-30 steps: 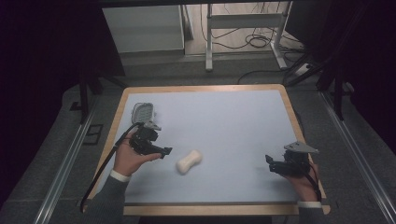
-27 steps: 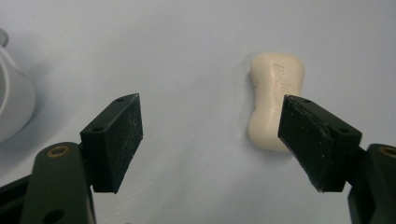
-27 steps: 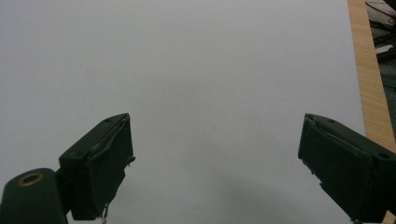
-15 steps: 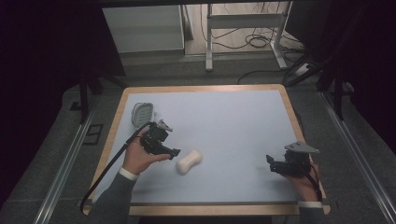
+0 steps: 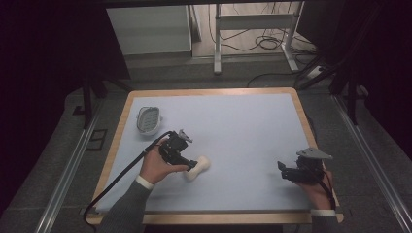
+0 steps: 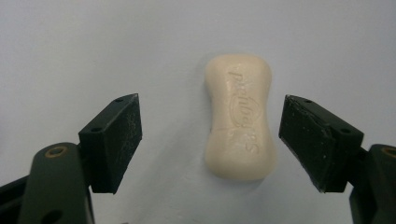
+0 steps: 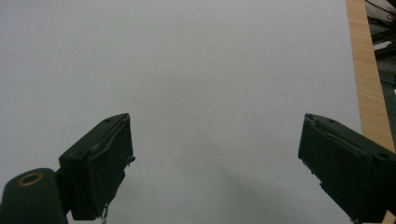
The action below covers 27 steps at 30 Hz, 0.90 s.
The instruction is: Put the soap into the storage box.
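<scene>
A cream bar of soap (image 5: 198, 169) with embossed lettering lies flat on the pale blue table top (image 5: 233, 126), left of the middle. My left gripper (image 5: 189, 164) is over the soap's near end and open. In the left gripper view the soap (image 6: 239, 116) lies lengthwise between the two spread pads (image 6: 122, 135), nearer the right-hand one and touching neither; the left gripper (image 6: 212, 133) holds nothing. My right gripper (image 5: 283, 171) rests open near the table's front right, and in its own view the right gripper (image 7: 217, 156) has bare table between its jaws.
A white oval soap dish (image 5: 148, 119) with a ridged inside stands at the back left of the table. The wooden table rim (image 7: 366, 93) runs close to the right gripper's right side. The left gripper's cable (image 5: 121, 177) trails off the front left edge.
My left gripper has moved right and forward, from beside the soap dish to over the soap. The soap and the right gripper have stayed where they were.
</scene>
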Each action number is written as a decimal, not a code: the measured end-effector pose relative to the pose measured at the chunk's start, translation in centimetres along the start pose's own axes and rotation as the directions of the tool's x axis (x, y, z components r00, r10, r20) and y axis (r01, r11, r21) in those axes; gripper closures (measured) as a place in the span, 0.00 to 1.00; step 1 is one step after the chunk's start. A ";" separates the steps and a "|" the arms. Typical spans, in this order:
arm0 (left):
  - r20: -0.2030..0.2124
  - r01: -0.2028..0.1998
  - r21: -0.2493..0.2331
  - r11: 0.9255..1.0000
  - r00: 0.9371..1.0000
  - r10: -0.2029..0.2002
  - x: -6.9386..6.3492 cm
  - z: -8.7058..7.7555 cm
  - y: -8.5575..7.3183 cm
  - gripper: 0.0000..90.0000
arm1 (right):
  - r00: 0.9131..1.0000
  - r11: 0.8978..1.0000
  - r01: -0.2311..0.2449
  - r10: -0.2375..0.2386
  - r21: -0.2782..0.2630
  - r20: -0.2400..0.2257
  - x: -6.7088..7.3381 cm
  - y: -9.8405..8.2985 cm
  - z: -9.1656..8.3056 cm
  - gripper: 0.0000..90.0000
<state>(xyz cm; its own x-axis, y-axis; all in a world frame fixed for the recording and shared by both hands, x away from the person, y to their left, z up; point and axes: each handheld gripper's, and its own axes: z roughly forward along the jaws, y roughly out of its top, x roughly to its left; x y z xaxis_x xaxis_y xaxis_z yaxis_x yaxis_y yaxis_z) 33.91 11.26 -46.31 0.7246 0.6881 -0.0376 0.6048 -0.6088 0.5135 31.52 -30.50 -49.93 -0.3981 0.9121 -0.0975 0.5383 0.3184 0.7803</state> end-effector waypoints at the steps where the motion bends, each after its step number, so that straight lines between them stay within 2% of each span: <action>1: 0.000 0.000 0.000 1.000 1.000 0.000 0.0 0.0 0.0 0.24 | 1.000 1.000 0.000 0.000 0.000 0.000 0.0 0.0 0.0 0.11; 4: 0.008 -0.004 0.000 1.000 1.000 0.004 -0.2 0.3 0.1 0.24 | 1.000 1.000 0.000 0.000 0.001 -0.001 0.0 0.0 0.0 0.11; 13: 0.025 -0.020 0.040 0.999 1.000 0.019 -0.8 1.8 0.2 0.24 | 1.000 1.000 0.002 -0.002 0.005 -0.001 0.0 0.0 0.1 0.11; 27: 0.037 -0.023 0.080 0.997 0.999 0.020 -1.1 3.8 0.3 0.26 | 1.000 1.000 0.002 -0.002 0.012 0.005 -0.2 -0.2 0.2 0.11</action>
<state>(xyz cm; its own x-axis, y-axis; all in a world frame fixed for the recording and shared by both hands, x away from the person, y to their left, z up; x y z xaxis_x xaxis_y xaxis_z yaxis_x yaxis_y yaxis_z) 34.57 8.81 -49.40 0.7484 0.6606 -0.0586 0.6121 -0.6541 0.4444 31.64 -30.68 -50.15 -0.3953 0.9128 -0.1024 0.5464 0.3233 0.7726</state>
